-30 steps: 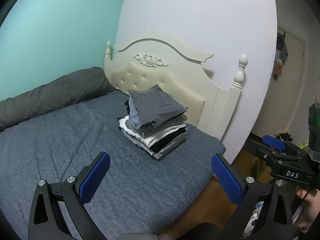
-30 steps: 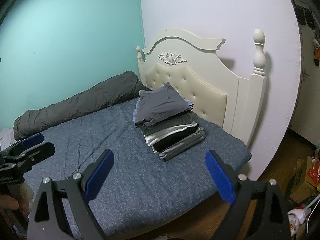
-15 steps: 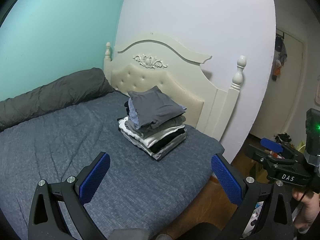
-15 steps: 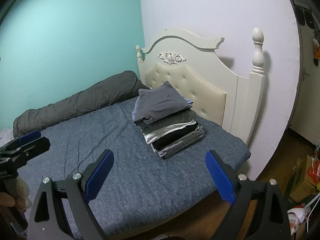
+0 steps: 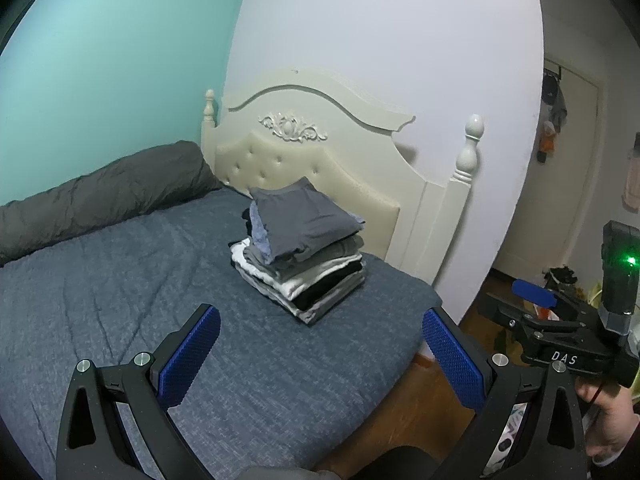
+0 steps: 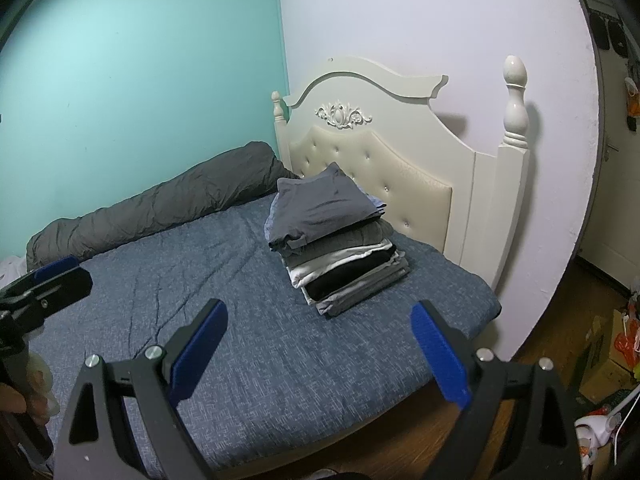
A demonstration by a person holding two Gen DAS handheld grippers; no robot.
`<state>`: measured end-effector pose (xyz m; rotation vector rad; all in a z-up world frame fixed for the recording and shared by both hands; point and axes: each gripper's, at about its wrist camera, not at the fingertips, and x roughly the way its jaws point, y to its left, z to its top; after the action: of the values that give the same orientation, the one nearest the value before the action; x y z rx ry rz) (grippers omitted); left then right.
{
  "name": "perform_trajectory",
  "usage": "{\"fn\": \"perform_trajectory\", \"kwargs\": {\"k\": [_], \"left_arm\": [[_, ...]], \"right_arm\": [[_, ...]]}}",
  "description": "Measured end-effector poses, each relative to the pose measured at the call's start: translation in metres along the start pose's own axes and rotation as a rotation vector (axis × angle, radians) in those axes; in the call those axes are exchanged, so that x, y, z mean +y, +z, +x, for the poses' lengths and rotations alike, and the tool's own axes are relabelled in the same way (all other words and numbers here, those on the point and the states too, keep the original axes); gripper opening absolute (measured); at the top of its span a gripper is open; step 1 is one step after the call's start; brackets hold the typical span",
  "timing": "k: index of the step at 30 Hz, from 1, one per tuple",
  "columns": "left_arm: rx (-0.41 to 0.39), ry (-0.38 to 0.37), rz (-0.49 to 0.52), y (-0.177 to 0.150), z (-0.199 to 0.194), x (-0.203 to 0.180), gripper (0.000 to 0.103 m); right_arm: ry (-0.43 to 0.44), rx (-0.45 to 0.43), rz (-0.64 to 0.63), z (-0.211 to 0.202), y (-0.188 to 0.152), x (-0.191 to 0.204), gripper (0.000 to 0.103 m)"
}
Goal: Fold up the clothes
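The left gripper has its two blue fingers spread wide, and nothing is between them. The right gripper is the same, with its blue fingers far apart and holding nothing. Both grippers hang in the air above the near edge of the bed. Right under and between the fingers is the blue bed cover, flat with a few soft creases. In the left view, the right gripper shows off past the right finger, with a green light on it, and a hand holds it from below. In the right view, the left gripper shows off past the left finger, low at the edge, with a hand under it. Farther ahead, a bit right of the middle between the fingers, sits the stack of folded clothes. It rests on the bed cover, well apart from both grippers. A dark grey piece lies on top, and below it are grey, white and black layers. Behind the stack stands the cream headboard, close to it. To the left of the stack, far back, a long grey roll lies along the green wall. Past the right finger, brown floor shows beside the bed.
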<state>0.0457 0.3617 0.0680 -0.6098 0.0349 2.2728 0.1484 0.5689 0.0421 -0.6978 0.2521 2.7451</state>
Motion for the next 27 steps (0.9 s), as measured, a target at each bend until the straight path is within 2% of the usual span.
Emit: {"fn": "perform_trajectory", "kwargs": {"k": [7,10,27], "left_arm": [[-0.005,0.014,0.001,0.0004,-0.0022,0.0021,0.103],[-0.005,0.021,0.002,-0.0003,-0.0026,0.0021,0.103],[0.004,0.027,-0.004,-0.0051,-0.0034,0.0057,0.103]], "right_arm": [[-0.012,-0.001,-0.003,-0.0002,-0.0013,-0.0002,0.094],[-0.018,-0.004,-0.002,-0.0008,-0.0019,0.0003,0.099],[-0.019,-0.005,0.004,-0.0027,-0.0051,0.0008,0.099]]}}
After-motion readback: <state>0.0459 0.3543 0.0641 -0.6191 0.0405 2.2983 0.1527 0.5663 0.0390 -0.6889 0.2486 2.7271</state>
